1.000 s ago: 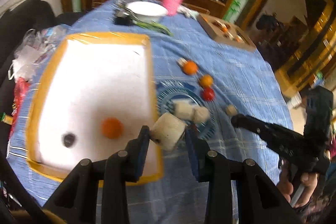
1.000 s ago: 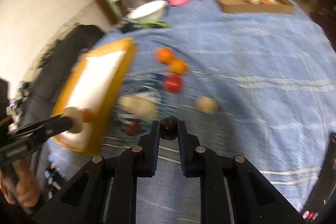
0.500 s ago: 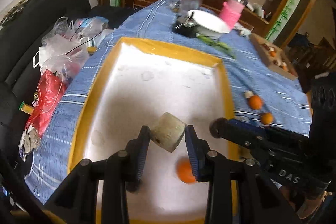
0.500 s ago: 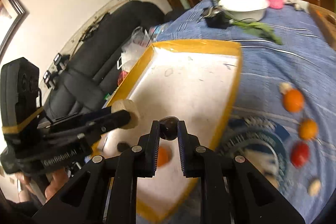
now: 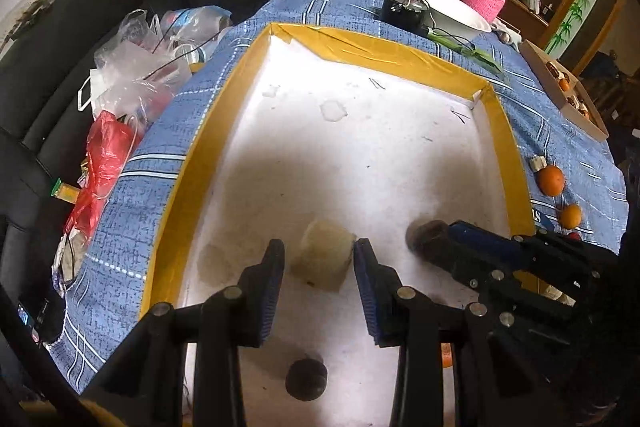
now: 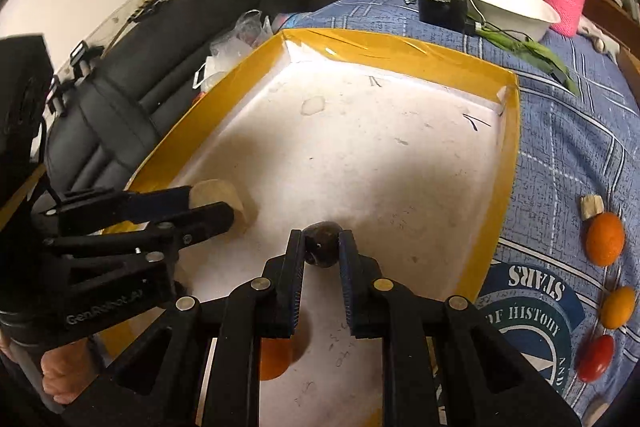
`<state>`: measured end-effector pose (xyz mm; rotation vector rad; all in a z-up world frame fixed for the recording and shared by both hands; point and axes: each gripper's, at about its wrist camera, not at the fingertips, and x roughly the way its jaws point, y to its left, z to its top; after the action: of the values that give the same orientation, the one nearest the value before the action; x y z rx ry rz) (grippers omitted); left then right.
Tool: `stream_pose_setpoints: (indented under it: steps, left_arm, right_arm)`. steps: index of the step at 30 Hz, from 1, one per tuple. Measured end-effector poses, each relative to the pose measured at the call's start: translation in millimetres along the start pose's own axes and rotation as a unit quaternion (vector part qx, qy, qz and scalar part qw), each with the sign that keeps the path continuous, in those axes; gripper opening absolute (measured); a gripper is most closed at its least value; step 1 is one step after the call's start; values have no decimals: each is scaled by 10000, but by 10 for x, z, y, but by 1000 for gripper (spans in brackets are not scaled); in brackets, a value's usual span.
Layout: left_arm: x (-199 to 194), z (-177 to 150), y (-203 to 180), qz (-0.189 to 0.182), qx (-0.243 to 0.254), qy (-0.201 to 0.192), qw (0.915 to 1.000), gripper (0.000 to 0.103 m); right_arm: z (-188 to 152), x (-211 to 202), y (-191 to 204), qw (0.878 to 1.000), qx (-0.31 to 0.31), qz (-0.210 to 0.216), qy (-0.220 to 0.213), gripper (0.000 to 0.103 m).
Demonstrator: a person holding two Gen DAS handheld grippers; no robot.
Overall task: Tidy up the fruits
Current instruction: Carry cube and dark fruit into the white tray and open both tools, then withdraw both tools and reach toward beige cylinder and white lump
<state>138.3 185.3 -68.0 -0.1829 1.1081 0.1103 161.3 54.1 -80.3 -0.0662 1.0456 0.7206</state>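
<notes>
Both grippers have carried their fruit from the tablecloth over the white tray (image 5: pixel 400 63), where the left gripper (image 5: pixel 319 259) pinches a pale chunk (image 5: pixel 322 255) and the right gripper (image 6: pixel 322 247) a dark fruit (image 6: pixel 322 241), which, being round, could roll away if dropped.

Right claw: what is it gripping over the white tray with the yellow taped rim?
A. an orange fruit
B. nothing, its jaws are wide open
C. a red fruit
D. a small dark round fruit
D. In the right wrist view the right claw has both fingers pressed against a small dark round fruit above the white tray with the yellow taped rim.
</notes>
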Motion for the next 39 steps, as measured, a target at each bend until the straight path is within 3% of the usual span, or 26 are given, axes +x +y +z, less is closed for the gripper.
stream_pose_setpoints:
  steps: [2,3,4,8,11,13,17,24,30,39]
  left_arm:
    - [-54,12,10,-51,-36,-67,10000,47]
    - [-98,10,15,-49,-64,-125,9999,56]
    - [-149,5,22,-26,-98,-200,9997,57]
    - [-414,-67,-10,-88,-134,-438,9989,57]
    - [-657,-170,-157,-265,-4,-607,9978,58]
    - [-795,-267,-317,-397,169,-699,9966,61]
    - [-938,-451,-709,-761,498,-735,9931,62]
    - [-789,-729,-1423,-975,1421,-441,9841,62]
    - [-579,-880,-1739,-1096,1603,8,9810,62]
    - [-440,-907,-1845,-1044,1643,171,9807,54]
  right_arm:
    - [5,-29,-47,9998,112,189,-37,19]
    - [21,-46,-77,9994,177,278,-59,24]
    - [32,-86,-96,9989,235,386,-91,29]
    - [68,-378,-195,9962,460,677,-309,29]
    - [58,-696,-277,9950,610,640,-465,29]
    - [-9,-899,-354,9941,725,594,-551,35]
    - [-344,-1366,-584,9909,1058,328,-764,41]
    - [-956,-1703,-1055,9828,1633,-164,-843,44]
    - [-1340,-1738,-1331,9752,2047,-256,-800,44]
    - [-1516,-1817,-1483,9717,2187,-304,-835,44]
